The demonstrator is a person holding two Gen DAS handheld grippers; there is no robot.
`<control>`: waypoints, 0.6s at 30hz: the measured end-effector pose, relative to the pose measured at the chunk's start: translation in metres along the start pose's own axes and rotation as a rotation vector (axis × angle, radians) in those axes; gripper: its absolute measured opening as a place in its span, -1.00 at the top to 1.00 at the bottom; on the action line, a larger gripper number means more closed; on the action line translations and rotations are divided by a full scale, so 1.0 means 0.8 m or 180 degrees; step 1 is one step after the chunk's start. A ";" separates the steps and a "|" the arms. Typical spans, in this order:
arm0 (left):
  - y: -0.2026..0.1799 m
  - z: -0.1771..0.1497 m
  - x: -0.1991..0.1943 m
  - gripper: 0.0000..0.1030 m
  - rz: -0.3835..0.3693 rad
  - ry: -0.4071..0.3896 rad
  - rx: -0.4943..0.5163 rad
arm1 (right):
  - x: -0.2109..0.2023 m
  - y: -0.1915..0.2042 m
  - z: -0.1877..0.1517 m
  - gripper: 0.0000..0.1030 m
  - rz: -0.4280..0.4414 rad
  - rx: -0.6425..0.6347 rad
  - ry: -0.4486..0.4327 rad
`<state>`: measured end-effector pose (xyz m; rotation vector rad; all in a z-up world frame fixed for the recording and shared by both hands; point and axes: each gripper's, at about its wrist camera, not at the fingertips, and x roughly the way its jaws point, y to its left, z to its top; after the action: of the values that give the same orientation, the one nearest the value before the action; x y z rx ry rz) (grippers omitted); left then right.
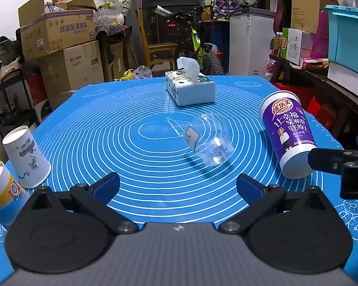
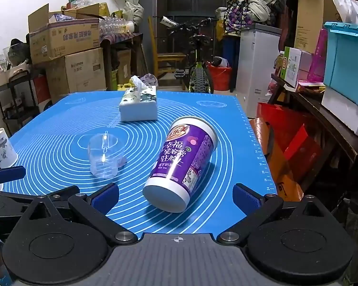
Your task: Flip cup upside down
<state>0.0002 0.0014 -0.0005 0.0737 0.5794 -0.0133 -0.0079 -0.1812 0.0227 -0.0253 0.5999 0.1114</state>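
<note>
Purple cup [image 2: 183,164] lying on its side on blue mat [image 2: 59,124], right of clear cup [image 2: 105,155], nearer than tissue box [image 2: 138,106]. Left hand-held gripper [image 1: 177,186] wide open, empty. Right hand-held gripper [image 2: 176,196] wide open, straddling purple cup's base, not touching.

A smooth blue mat [image 1: 136,109] with a slight sheen, rubbery in look, is seen over the table. The clear cup [image 1: 208,140] is of glossy transparent plastic, with bright glints caught on it. The purple cup [image 2: 183,162] is glossy, with a smooth white base. The 2 cups [image 1: 26,157] at the left look like matt paper. Soft paper is seen rising from the tissue pack [image 1: 189,88]. Each claw [image 2: 176,195] is matt black plastic with blue pads [image 2: 106,196] and shiny metal screws.
</note>
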 end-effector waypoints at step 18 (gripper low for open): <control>-0.004 0.000 0.000 -0.99 -0.0013 0.0003 0.0014 | 0.003 0.000 -0.002 -0.96 0.0013 0.0003 0.0024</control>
<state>0.0001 -0.0022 -0.0005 0.0768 0.5805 -0.0186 -0.0072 -0.1810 0.0199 -0.0237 0.6075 0.1151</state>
